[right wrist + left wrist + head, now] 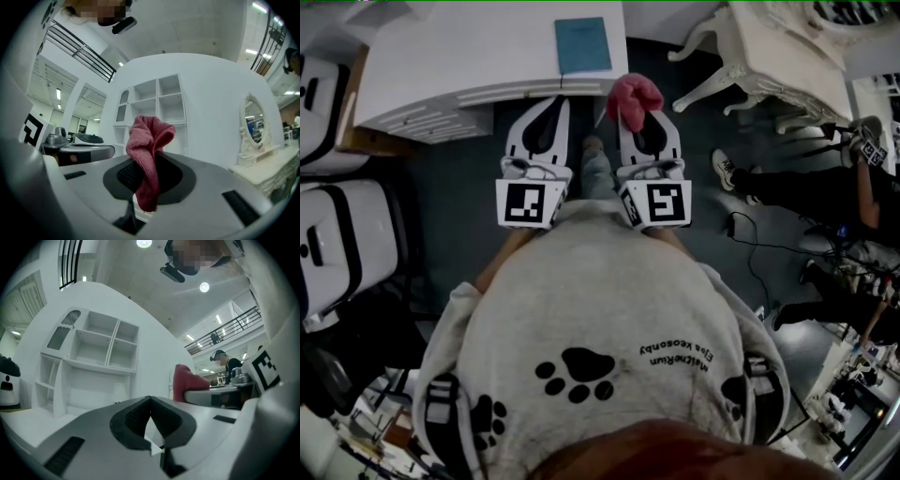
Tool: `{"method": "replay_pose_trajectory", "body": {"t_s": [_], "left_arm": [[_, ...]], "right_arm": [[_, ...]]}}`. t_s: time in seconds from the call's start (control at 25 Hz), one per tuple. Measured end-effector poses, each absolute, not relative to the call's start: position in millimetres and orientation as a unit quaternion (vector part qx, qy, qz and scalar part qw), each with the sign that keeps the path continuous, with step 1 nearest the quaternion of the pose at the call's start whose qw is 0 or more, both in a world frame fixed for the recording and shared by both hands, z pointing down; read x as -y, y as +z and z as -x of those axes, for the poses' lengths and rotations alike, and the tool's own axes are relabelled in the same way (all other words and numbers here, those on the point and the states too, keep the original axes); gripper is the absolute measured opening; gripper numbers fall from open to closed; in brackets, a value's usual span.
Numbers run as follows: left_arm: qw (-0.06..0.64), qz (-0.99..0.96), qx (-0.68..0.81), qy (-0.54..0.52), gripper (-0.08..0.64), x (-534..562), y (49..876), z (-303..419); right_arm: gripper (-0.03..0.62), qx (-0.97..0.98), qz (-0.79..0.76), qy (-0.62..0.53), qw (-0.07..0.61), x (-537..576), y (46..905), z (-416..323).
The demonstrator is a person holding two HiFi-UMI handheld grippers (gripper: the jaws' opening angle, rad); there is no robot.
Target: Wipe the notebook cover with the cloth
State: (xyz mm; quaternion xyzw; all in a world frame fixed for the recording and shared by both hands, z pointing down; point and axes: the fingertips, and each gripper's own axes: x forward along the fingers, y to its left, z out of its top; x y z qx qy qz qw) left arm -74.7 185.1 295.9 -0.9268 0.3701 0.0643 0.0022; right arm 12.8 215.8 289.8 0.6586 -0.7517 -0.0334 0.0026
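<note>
Wiping not yet begun: right gripper (pixel 149 163) clenched on the pink cloth (pixel 635 97), held short of the table (pixel 459 56); teal notebook (pixel 583 44) lies untouched near its front edge (left gripper (pixel 550 108) closed, empty).

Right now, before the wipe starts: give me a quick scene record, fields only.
notebook: teal, closed, flat on the white desk near its front edge
cloth: pink, bunched, sticking out past the jaws
right gripper: shut on cloth
left gripper: shut, nothing between the jaws
contact: in the head view the cloth sits short of the notebook, not on it
task state: wipe not yet begun
</note>
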Motion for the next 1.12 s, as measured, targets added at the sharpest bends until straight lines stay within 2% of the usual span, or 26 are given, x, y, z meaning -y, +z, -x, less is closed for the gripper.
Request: {"method": "replay_pose_trajectory", "body": {"t_s": [1.12], "left_arm": [[-0.003,0.881,-0.472,0.030,0.012,72.3,312.3,-28.3]], "right_arm": [[0.063,0.822,-0.569,0.006,0.020,65.6,315.9,-125.7]]}}
